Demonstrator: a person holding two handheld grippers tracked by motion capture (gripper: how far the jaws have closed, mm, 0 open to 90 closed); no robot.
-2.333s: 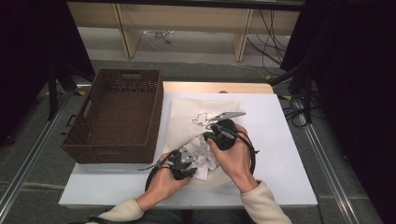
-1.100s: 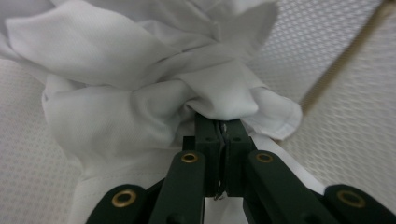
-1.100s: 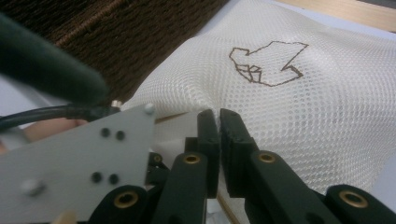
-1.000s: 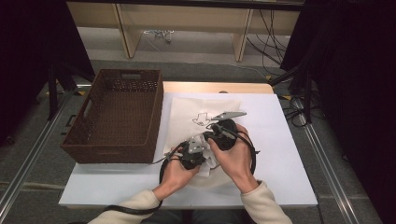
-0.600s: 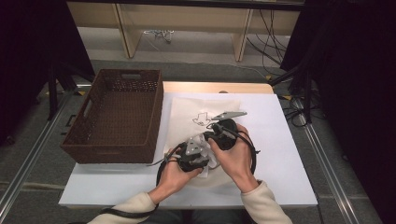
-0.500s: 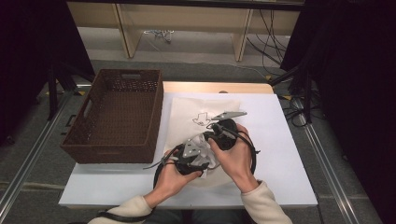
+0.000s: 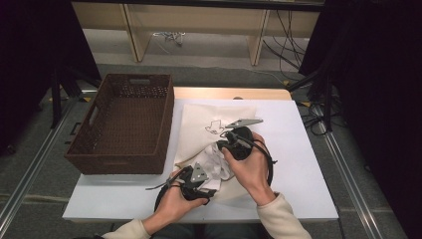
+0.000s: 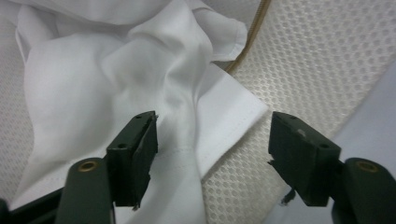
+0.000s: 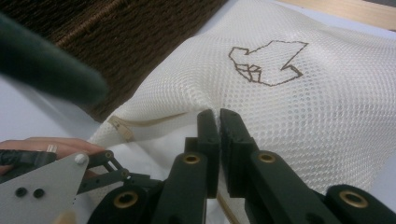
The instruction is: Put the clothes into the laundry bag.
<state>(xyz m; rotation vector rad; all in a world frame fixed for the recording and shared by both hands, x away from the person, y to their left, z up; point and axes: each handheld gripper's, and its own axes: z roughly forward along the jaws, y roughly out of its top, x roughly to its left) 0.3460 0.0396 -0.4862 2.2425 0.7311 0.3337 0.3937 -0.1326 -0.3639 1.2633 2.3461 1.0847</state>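
We are over the white tabletop [image 7: 298, 149], and both of our grippers sit low in the centre of the high view. Our right gripper [image 9: 218, 122] has its jaws pressed together on the edge of the cream mesh laundry bag with the brown outline print [image 9: 299, 107], pinching the mesh right at the bag's mouth beside its tan trim. Our left gripper [image 8: 212, 149] has just been opening: its jaws stand wide apart, and the crumpled white cotton garment [image 8: 112, 79] lies between and under them with neither pad pressing on it. The garment's stitched hem runs across the lower middle of the left gripper view, one corner poking out over the mesh towards the right jaw.

In the high view the garment [image 7: 216, 167] bunches at the bag's near end, between our two hands, while the bag [image 7: 209, 117] spreads flat towards the upper middle. The dark brown woven basket [image 7: 124, 124] stands just beside the bag's left edge, its wall hemming us in on that side. To the right of our right hand the tabletop lies bare out to its edge, and a narrow bare strip runs along the near edge below our left hand.
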